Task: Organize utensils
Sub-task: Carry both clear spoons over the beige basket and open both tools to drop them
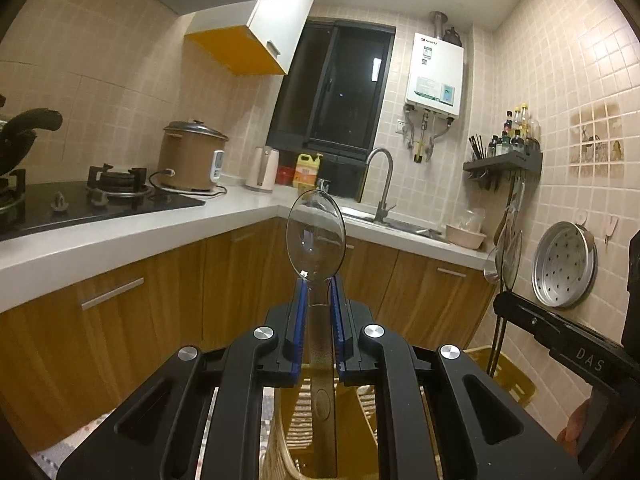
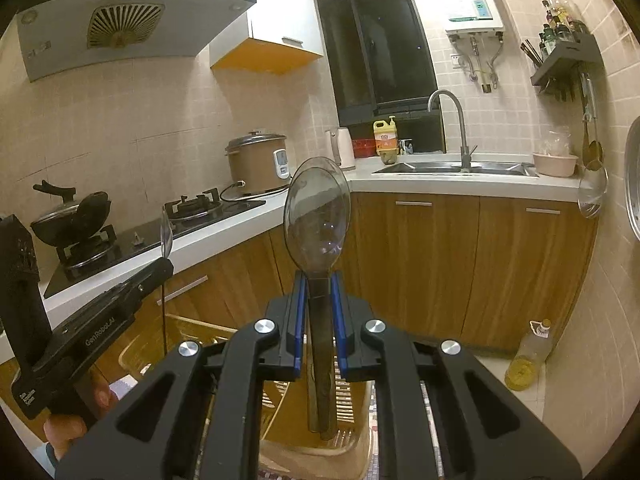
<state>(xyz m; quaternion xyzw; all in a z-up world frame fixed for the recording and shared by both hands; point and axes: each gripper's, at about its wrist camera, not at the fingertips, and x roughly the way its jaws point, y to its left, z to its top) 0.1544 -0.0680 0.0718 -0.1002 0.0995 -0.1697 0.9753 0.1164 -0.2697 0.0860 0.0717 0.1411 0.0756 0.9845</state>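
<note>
My left gripper (image 1: 319,286) is shut on the neck of a clear plastic spoon (image 1: 316,234), bowl up, handle hanging down over a yellow slatted basket (image 1: 516,380). My right gripper (image 2: 319,280) is shut on two stacked clear plastic spoons (image 2: 318,216), bowls up, handles hanging over the same basket (image 2: 192,332). The left gripper also shows in the right wrist view (image 2: 164,264), at the left, with its spoon edge-on. The right gripper's body shows at the right edge of the left wrist view (image 1: 560,332).
An L-shaped white counter (image 1: 248,210) holds a gas hob (image 1: 116,184), a rice cooker (image 1: 192,158), a kettle, a detergent bottle and a sink (image 2: 452,168). Ladles and a steamer tray (image 1: 564,266) hang on the right wall. An oil bottle (image 2: 526,360) stands on the floor.
</note>
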